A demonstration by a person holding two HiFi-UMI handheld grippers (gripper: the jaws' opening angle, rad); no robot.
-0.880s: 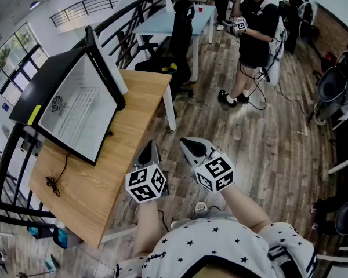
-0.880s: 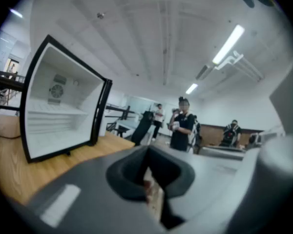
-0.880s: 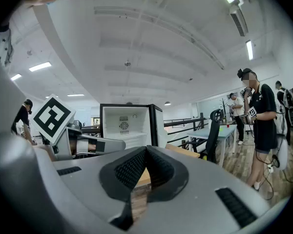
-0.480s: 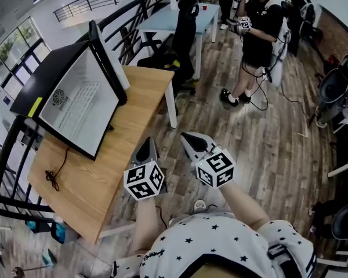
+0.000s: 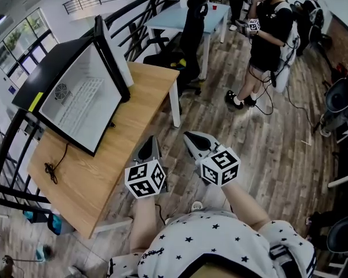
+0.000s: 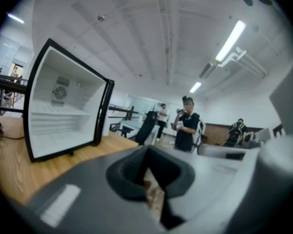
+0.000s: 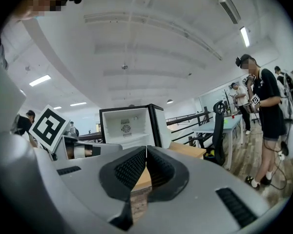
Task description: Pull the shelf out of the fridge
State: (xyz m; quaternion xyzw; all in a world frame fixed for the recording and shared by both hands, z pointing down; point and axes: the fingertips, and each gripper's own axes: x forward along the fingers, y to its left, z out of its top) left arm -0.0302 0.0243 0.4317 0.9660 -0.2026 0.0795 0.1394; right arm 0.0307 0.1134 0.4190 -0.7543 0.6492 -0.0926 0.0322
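Left gripper [image 5: 149, 139] and right gripper [image 5: 189, 135] are being held empty, jaws together, near the open fridge [image 5: 75, 103] on the table [image 5: 136, 117].

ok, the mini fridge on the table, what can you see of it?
Small fridge with a black casing and a white, plastic-looking interior, standing on the wooden table. Its door is swung wide open. There is a round vent on the back wall, and the white ribbed shelf sits inside. A dark cable lies beside it.

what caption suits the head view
Shut left gripper and shut right gripper hover beside a wooden table bearing an open black fridge
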